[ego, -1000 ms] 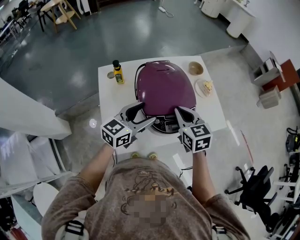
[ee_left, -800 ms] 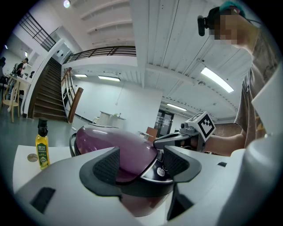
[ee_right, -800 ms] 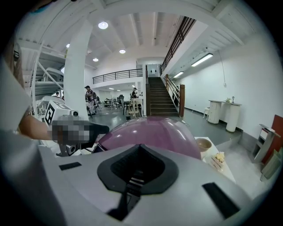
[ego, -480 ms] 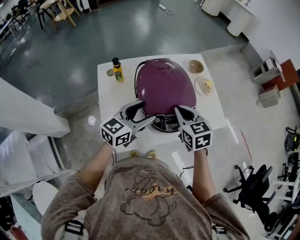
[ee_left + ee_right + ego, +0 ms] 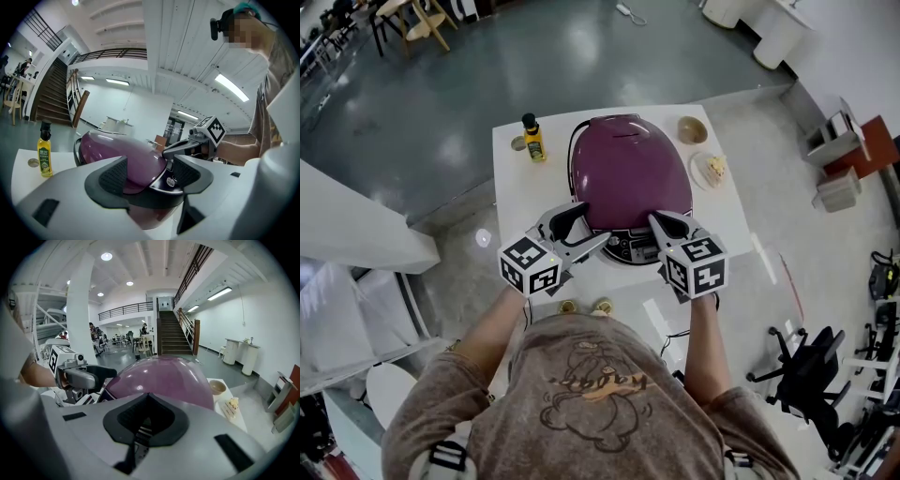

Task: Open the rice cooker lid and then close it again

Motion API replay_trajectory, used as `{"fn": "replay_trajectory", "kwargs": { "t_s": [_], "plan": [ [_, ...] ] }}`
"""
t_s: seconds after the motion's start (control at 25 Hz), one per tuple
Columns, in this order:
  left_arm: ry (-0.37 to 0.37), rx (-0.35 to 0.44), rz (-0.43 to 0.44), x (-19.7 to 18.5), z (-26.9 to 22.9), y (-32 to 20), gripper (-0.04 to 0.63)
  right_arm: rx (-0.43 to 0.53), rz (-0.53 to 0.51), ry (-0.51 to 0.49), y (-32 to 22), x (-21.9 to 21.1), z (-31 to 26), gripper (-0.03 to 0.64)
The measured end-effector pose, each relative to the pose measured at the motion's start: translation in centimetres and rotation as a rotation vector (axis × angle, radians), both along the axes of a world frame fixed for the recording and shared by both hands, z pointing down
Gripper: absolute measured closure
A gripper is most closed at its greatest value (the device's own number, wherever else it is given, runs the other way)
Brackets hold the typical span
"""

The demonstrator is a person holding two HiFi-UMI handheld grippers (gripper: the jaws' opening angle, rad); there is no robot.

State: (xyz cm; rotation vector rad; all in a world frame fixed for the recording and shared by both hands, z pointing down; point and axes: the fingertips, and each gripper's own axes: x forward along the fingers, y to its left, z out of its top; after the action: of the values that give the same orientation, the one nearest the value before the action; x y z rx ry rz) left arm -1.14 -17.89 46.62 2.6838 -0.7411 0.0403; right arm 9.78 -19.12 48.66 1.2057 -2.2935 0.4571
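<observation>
Altogether on the table [image 5: 511,187]: one cooker, one bottle, one small round disc, one bowl and one plate.
Rice cooker [image 5: 630,173]: one, purple, standing in the middle of the white table with its front toward the person.
Lid [image 5: 628,159]: one, domed, lying down shut on the cooker body.
Control panel [image 5: 628,248]: one, dark, on the cooker's near front between the two grippers.
Left gripper [image 5: 592,225]: one, at the cooker's front left corner. Its two jaws stand apart, and the cooker's front edge shows in the gap. I cannot tell whether the pads touch it.
Right gripper [image 5: 654,218]: one, at the front right of the cooker just beside the panel. Its jaw tips are drawn together with nothing clamped between them.
Bottle [image 5: 532,141]: one, upright, with a yellow label and dark cap, left of the cooker.
Disc [image 5: 518,144]: one, just beside the bottle.
Bowl [image 5: 692,131]: one, tan, at the far right corner.
Plate [image 5: 705,178]: one, right of the cooker, carrying one piece of cake [image 5: 716,168].
</observation>
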Motion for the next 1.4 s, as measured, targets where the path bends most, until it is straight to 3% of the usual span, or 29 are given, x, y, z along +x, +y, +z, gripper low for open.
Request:
{"fn": "replay_trajectory", "kwargs": {
  "t_s": [0.64,1.4],
  "plan": [
    [-0.012,-0.018,-0.024,0.17,-0.01,-0.17,0.273,0.009,-0.023,0.012,0.00,-0.04,0.01,0.614],
    [-0.076,-0.028,-0.111,0.72,-0.35,-0.14,0.273,0.029,-0.205,-0.055,0.43,0.12,-0.27,0.612]
  ]
}}
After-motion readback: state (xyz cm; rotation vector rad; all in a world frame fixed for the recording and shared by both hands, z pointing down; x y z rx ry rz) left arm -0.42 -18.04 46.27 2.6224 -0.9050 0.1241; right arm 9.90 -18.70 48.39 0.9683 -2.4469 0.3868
